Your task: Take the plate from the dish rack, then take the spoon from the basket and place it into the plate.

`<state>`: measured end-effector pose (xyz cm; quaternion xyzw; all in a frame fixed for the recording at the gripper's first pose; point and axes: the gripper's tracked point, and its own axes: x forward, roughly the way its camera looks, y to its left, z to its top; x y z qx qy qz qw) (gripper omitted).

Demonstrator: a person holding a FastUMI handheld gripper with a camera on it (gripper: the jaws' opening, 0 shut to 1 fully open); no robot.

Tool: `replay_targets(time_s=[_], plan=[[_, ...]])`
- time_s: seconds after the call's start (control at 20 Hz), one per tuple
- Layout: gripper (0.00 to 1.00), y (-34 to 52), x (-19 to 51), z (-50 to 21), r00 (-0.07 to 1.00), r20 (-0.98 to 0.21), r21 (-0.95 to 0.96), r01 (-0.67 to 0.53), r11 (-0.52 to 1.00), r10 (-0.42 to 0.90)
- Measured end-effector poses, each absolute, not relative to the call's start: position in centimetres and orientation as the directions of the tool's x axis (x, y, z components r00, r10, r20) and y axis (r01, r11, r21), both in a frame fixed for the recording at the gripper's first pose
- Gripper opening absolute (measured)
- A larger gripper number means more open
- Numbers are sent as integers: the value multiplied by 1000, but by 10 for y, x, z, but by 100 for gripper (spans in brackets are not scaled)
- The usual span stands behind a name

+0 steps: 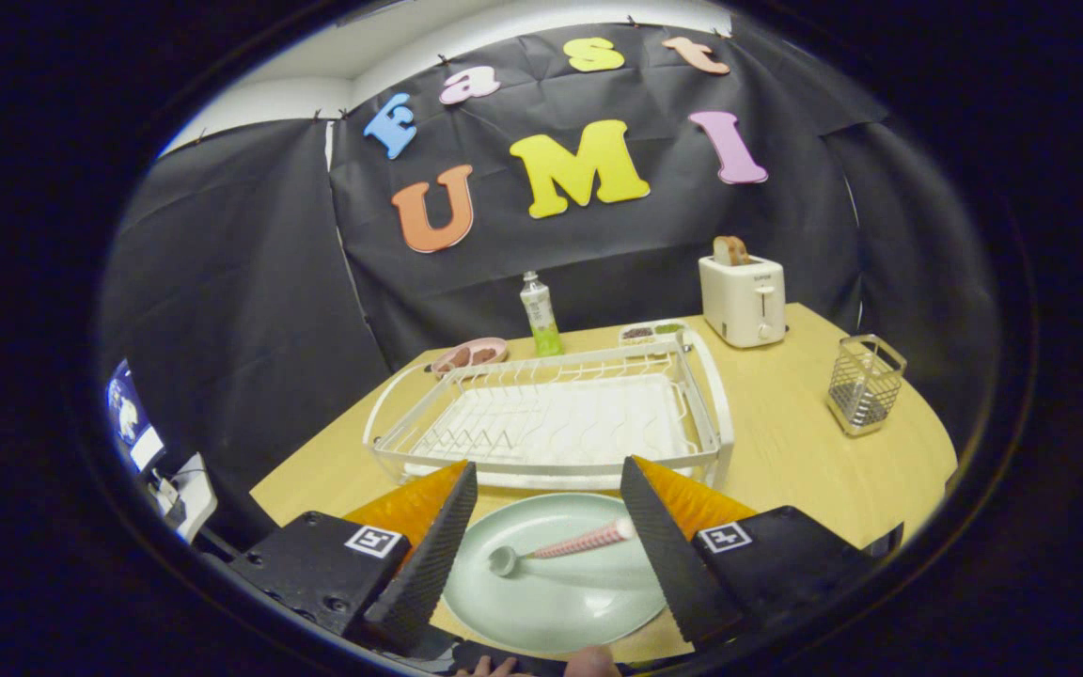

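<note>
A pale green plate (pixel 556 574) lies on the wooden table between my two fingers, just in front of the white dish rack (pixel 551 418). A spoon (pixel 565 545) with a pink ribbed handle and a pale bowl rests in the plate, its handle end close to the right finger. My gripper (pixel 549 475) stands open, its fingers apart on either side of the plate and touching nothing. The rack's inside looks bare. A wire basket (pixel 864 384) stands far to the right of the rack.
Beyond the rack stand a green bottle (pixel 540 315), a pink dish (pixel 471 355), a small divided tray (pixel 652 331) and a white toaster (pixel 742 296) with a slice of bread in it. A person's fingertips (pixel 541 666) show below the plate. Devices sit off the table's left edge.
</note>
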<state>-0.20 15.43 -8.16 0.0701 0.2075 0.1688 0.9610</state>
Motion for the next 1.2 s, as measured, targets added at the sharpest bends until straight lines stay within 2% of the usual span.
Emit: replay_targets(time_s=[0.25,0.55,0.85,1.2], plan=[[100,142,2,-62,904,-310,145,-263,954,296],[100,114,-2,-23,973,-159,50,-163,985,169],[100,98,-18,0,996,-32,15,-81,997,82],[100,96,-18,-9,997,-23,2,-70,998,70]])
